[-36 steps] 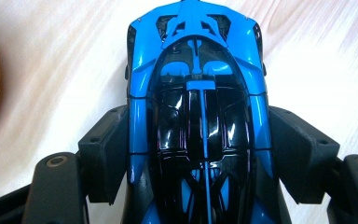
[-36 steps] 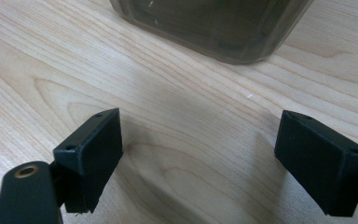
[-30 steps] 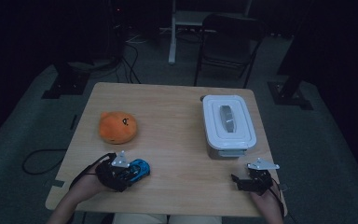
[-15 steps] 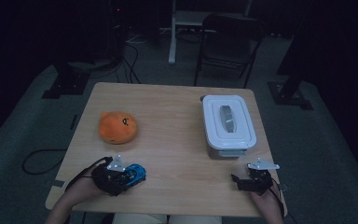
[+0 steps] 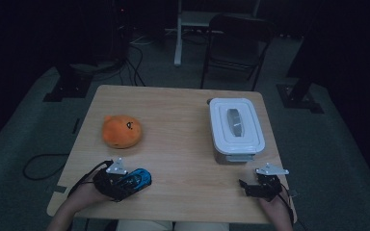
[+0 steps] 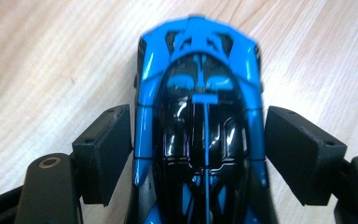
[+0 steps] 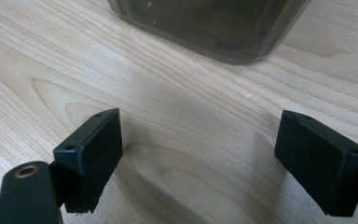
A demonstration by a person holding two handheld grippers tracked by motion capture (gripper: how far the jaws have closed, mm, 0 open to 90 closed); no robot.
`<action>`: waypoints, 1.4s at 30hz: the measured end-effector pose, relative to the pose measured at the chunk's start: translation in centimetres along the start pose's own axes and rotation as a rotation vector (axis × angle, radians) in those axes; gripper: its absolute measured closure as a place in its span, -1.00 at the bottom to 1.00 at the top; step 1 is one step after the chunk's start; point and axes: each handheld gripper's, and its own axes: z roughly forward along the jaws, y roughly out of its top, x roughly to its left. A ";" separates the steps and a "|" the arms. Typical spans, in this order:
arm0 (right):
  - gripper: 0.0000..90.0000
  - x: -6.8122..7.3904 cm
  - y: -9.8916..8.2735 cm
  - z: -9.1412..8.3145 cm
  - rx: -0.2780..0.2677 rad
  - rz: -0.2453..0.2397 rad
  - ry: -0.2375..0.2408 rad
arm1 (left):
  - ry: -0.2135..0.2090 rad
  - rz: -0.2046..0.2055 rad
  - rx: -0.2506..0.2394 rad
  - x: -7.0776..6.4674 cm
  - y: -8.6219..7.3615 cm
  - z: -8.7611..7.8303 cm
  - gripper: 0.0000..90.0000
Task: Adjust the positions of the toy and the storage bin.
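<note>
Near edge of the table (image 5: 183,96), left side: I had the left gripper (image 5: 131,182) around the blue toy car (image 6: 200,116); jaws had just been opening, a slim gap showing beside each pad, so car released, resting on the wood; my right gripper (image 7: 200,158) stood wide open on bare wood just short of the lidded container (image 5: 234,126); orange plush (image 5: 121,131) well apart.
</note>
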 end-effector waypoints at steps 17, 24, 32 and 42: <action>-0.67 0.0 0.0 0.0 0.000 0.000 0.000 | 0.131 -0.103 -0.104 3.9 -1.5 -3.8 -0.50; -0.67 0.0 0.0 0.0 0.000 0.000 0.000 | 0.189 -0.149 -0.106 6.5 -2.1 -4.1 -0.49; -0.67 0.0 0.0 0.0 0.000 0.000 0.000 | 0.219 -0.197 -0.103 9.0 -2.6 -3.5 -0.46; -0.67 0.0 0.0 0.0 0.000 0.000 0.000 | 0.249 -0.253 -0.123 11.1 -2.5 -3.0 -0.46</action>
